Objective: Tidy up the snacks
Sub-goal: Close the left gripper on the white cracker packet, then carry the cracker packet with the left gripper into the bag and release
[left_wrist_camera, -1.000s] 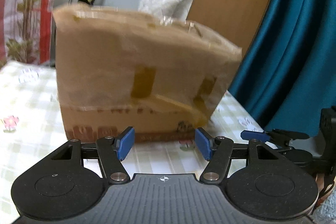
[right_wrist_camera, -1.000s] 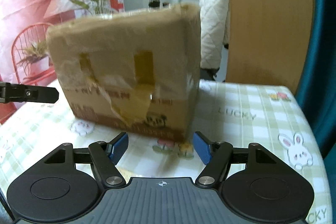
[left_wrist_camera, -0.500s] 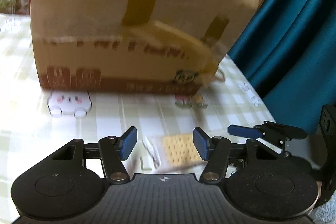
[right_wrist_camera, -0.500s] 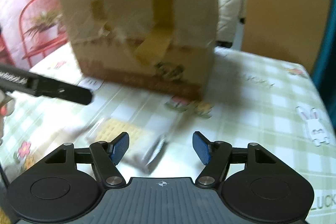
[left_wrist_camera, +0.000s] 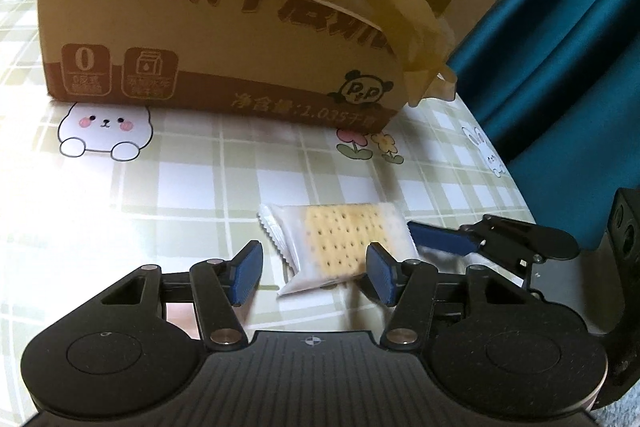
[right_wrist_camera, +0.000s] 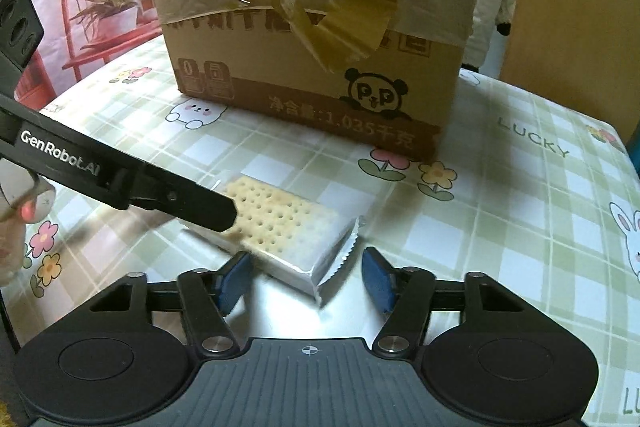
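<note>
A clear-wrapped cracker packet point(left_wrist_camera: 340, 243) point(right_wrist_camera: 288, 231) lies flat on the checked tablecloth point(left_wrist_camera: 160, 187) in front of a taped cardboard box point(left_wrist_camera: 220, 27) point(right_wrist_camera: 320, 27) with a panda print. My left gripper point(left_wrist_camera: 314, 275) hangs low over the packet with its jaws closing. The packet sits between the pads, nearer the right one, and is not pinched. My right gripper point(right_wrist_camera: 307, 279) comes from the other side, its jaws also closing around the packet's crimped end with gaps showing. Each view shows a finger of the other gripper point(left_wrist_camera: 440, 239) point(right_wrist_camera: 180, 203) beside the packet.
The box stands just behind the packet. A teal curtain point(left_wrist_camera: 560, 47) hangs past the table's right edge. A red chair with a potted plant point(right_wrist_camera: 104, 7) and a wooden panel point(right_wrist_camera: 580, 7) stand beyond the table. A fingertip point(right_wrist_camera: 24, 211) shows at the left edge.
Both grippers have come down and tilted toward the table. The cracker packet came into view and now lies between both pairs of fingers. The right jaws stand narrower.
</note>
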